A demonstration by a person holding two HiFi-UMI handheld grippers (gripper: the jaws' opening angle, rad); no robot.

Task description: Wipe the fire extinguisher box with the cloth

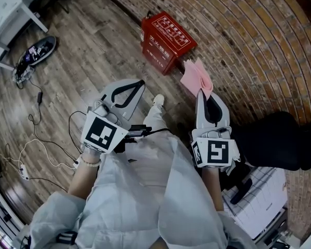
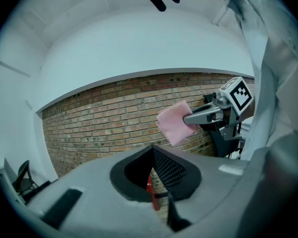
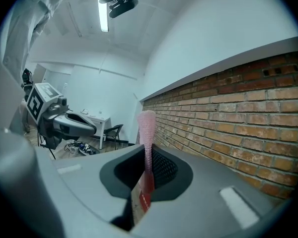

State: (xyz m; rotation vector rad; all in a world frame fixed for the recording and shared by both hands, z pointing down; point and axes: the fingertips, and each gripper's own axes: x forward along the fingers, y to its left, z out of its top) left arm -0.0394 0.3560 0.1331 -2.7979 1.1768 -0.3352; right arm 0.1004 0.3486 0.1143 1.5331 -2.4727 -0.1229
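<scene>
Between jaws of right gripper (image 1: 201, 93), cloth (image 1: 196, 77) (box (image 1: 166, 41) beyond)

Plank floor (image 1: 88, 45) fills the head view's left, brick wall (image 1: 259, 35) its upper right, white desk (image 1: 13, 14) upper left; 1 ceiling light (image 3: 104, 15) glows.

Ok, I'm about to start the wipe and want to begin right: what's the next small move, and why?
Probably lower the right gripper forward and down toward the fire extinguisher box. Its jaws are shut on the pink cloth, which hangs in the air, apart from the box on the floor by the brick wall. No wiping contact exists yet.
</scene>
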